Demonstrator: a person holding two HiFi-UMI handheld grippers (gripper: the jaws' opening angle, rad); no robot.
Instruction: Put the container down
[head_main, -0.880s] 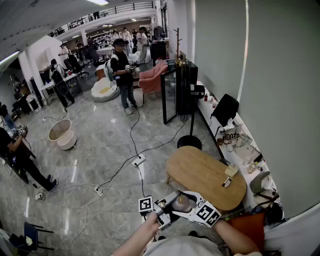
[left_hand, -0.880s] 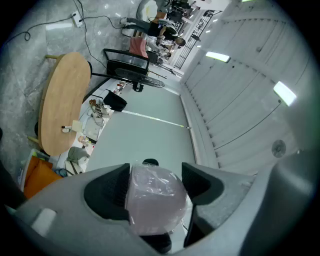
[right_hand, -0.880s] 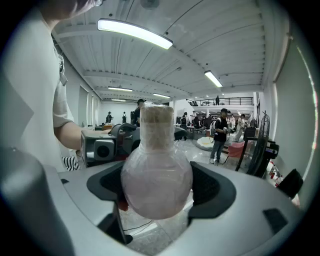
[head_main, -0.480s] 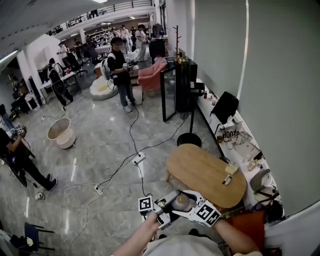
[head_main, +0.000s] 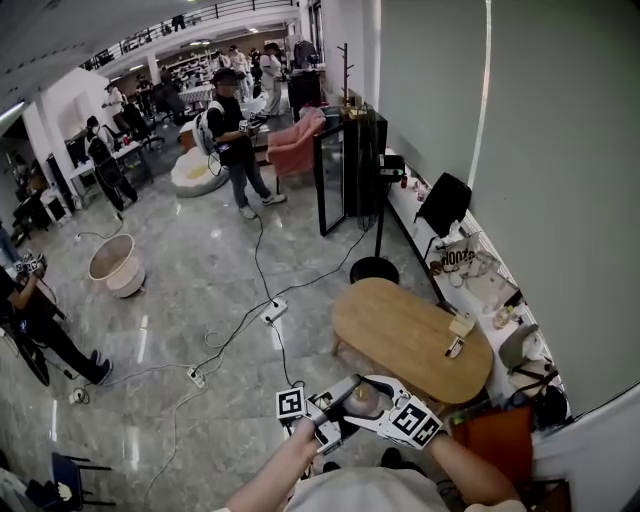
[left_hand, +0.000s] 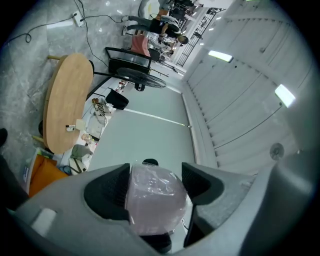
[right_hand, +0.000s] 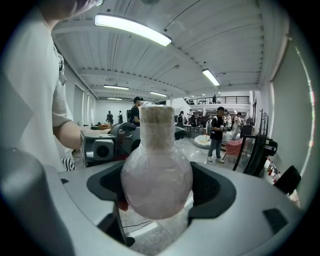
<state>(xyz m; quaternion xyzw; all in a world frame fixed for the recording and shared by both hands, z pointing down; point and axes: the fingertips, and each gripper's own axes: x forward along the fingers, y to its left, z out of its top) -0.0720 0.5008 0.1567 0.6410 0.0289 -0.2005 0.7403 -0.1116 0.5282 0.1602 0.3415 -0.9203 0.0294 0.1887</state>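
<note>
Round-bellied clear flask, film-wrapped, with a cork-coloured neck (right_hand: 156, 185), held in mid-air close to the person's body, above the floor. Left tongs (left_hand: 155, 182) and right tongs (right_hand: 156, 177) each clamp its belly, jaws wide, meeting from opposite sides. The step likely calls for lowering it upright and freeing both grips only once the base rests, since a round belly may roll. Nearest surface: oval pale wooden counter (head_main: 400, 340), mostly bare, ahead and to the right. Glossy grey stone floor (head_main: 190, 290) carries trailing cables (head_main: 256, 262); people stand beyond.
</note>
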